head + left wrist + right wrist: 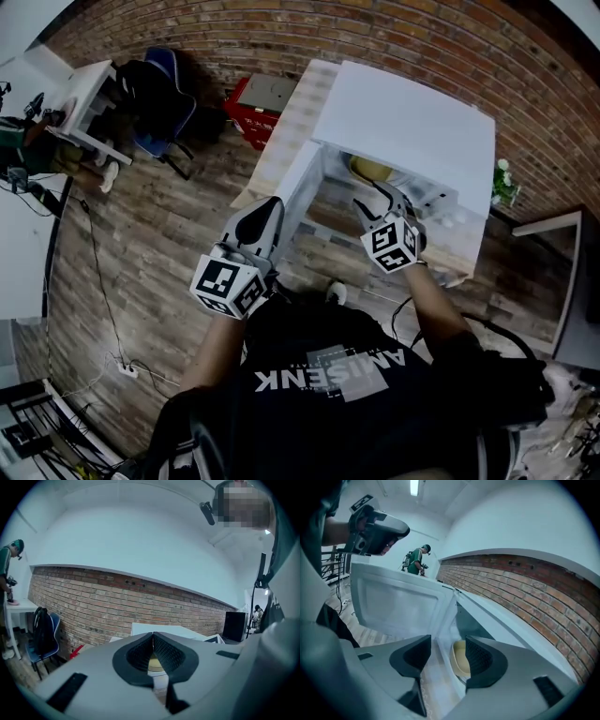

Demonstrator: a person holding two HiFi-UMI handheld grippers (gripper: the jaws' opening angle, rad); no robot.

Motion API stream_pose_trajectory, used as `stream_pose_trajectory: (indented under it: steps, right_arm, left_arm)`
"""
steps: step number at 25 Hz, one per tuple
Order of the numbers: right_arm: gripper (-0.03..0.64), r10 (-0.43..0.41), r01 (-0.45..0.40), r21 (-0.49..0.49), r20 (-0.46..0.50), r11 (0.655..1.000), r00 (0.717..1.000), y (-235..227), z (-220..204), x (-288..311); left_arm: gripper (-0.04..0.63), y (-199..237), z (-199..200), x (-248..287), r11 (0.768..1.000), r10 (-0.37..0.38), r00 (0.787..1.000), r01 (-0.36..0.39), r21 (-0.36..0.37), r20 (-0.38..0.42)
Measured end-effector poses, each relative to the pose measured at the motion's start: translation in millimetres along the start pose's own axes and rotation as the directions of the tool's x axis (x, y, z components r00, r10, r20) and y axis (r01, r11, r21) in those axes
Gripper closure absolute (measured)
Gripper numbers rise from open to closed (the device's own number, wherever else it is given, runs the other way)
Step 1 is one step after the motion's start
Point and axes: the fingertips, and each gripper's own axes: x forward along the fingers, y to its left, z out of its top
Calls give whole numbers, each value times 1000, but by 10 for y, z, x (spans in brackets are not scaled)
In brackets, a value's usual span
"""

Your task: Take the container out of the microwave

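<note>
A white microwave [403, 122] stands on a wooden table [286, 122] with its door [302, 183] swung open to the left. Inside it lies a pale yellow container [370, 170], seen in the right gripper view as a shallow dish [459, 659] on the oven floor. My right gripper [375, 199] sits at the mouth of the oven, open [447, 654], the dish just beyond its right jaw and nothing between the pads. My left gripper [269, 211] hovers beside the open door, shut [153, 637] and empty.
A brick wall runs behind the table. On the floor at the back sit a red crate [255, 108] and a blue chair with a black bag [159, 94]. A white desk [89, 103] stands at the left, a small plant [504, 183] at the right. Another person [417, 559] stands far off.
</note>
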Motion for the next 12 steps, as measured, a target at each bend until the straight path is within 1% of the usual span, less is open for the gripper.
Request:
stream_pose_trajectory:
  steps: [3, 7, 10, 12]
  right_arm:
    - [376, -2, 1, -13, -26, 1000, 1000, -20, -111, 110]
    - [376, -18, 17, -56, -25, 998, 1000, -52, -178, 258]
    - [376, -27, 25, -43, -49, 999, 998, -84, -248, 375]
    - [376, -28, 24, -52, -81, 998, 996, -104, -330, 465]
  left_arm:
    - [581, 24, -59, -5, 1000, 4, 1000, -4, -13, -8]
    - [581, 121, -115, -5, 999, 43, 999, -43, -30, -5]
    - [581, 198, -135, -29, 997, 59, 998, -59, -43, -9]
    - [581, 249, -163, -37, 996, 70, 997, -71, -54, -21]
